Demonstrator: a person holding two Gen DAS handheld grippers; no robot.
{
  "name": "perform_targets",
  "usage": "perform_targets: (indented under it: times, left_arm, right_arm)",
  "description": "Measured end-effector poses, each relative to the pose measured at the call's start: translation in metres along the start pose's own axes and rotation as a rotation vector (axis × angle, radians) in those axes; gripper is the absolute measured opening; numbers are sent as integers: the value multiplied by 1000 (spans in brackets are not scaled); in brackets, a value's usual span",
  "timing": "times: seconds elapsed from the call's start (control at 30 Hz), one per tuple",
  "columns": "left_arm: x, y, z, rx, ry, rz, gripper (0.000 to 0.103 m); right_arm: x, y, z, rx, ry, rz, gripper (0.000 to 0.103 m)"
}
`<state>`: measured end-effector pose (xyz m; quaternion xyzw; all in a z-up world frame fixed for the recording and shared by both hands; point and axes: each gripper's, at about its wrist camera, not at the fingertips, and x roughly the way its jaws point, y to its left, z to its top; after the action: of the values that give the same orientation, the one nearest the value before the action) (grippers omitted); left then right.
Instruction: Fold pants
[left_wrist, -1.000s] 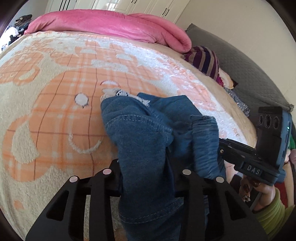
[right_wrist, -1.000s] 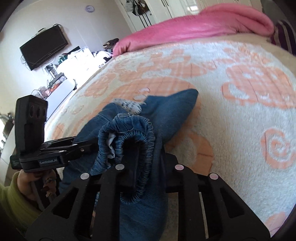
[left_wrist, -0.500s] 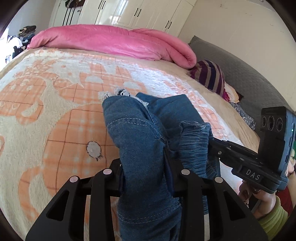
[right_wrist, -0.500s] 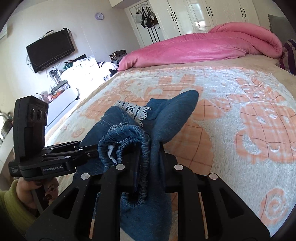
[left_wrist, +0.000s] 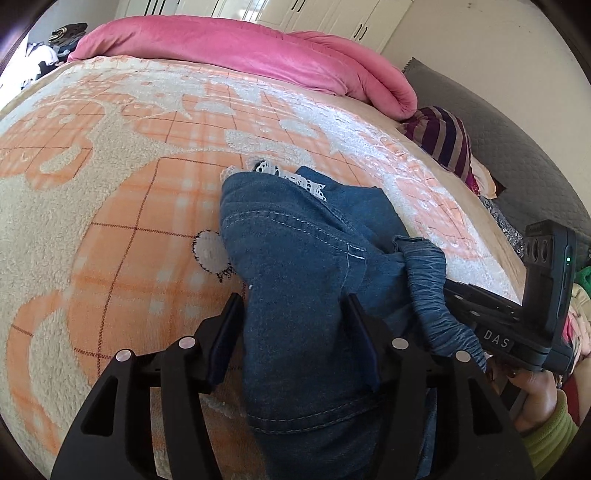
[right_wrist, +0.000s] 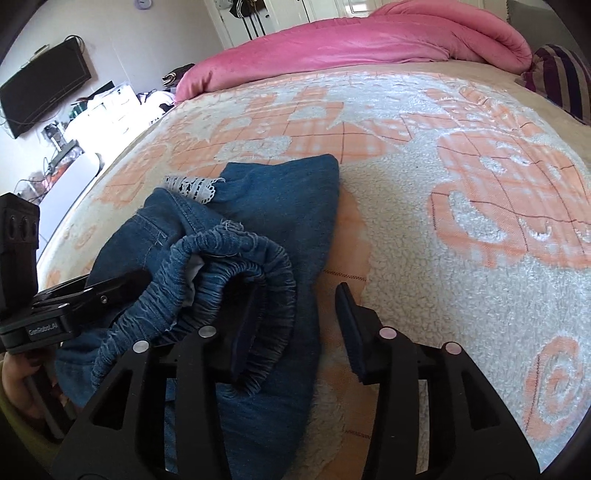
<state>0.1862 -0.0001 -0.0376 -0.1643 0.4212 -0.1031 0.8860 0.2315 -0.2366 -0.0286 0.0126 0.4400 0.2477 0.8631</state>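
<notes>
On the left, the left gripper (left_wrist: 295, 328) is spreading its fingers, and a thick fold of the denim pants (left_wrist: 303, 258) still lies in the gap, brushing the inner faces without being pinched. To its right, the right gripper (right_wrist: 295, 325) is opening too; the elastic waistband (right_wrist: 236, 273) drapes over its left finger only. The pants sit bunched on the orange-and-cream blanket (right_wrist: 461, 258) on the bed. Their lower part runs out of view beneath the grippers.
</notes>
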Motion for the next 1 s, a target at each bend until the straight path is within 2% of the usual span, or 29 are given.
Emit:
perform_targets:
  times: [0.1, 0.17, 0.27, 0.37, 0.43, 0.5, 0.63, 0.77, 1.0]
  left_arm:
    - [-6, -3, -1, 2, -7, 3, 56]
    - [-12, -6, -2, 6, -18, 2, 56]
    - [-27, -12, -4, 15, -46, 2, 77]
    - [-44, -21, -7, 43, -81, 1, 78]
    - [-56, -27, -9, 60, -104, 6, 85]
    - [-68, -32, -10, 69, -124, 3, 93]
    - [-90, -39, -15, 78, -154, 2, 99]
    - [-111, -43, -21, 81, -176, 15, 99]
    - [-131, -45, -44, 84, -182, 61, 99]
  right_arm:
    - [-10, 0, -2, 7, -17, -4, 50]
    - [-18, -1, -5, 6, -32, -13, 60]
    - [-38, -1, -10, 4, -77, -16, 73]
    - [-61, 3, -14, -8, -137, -29, 83]
    - [-78, 5, -16, -13, -181, -47, 90]
    - [-95, 8, -18, -18, -225, -57, 93]
    - [-118, 13, -23, -37, -272, -62, 94]
    - [-140, 21, -30, -64, -308, -85, 94]
    - [-158, 34, -50, -105, -318, -113, 94]
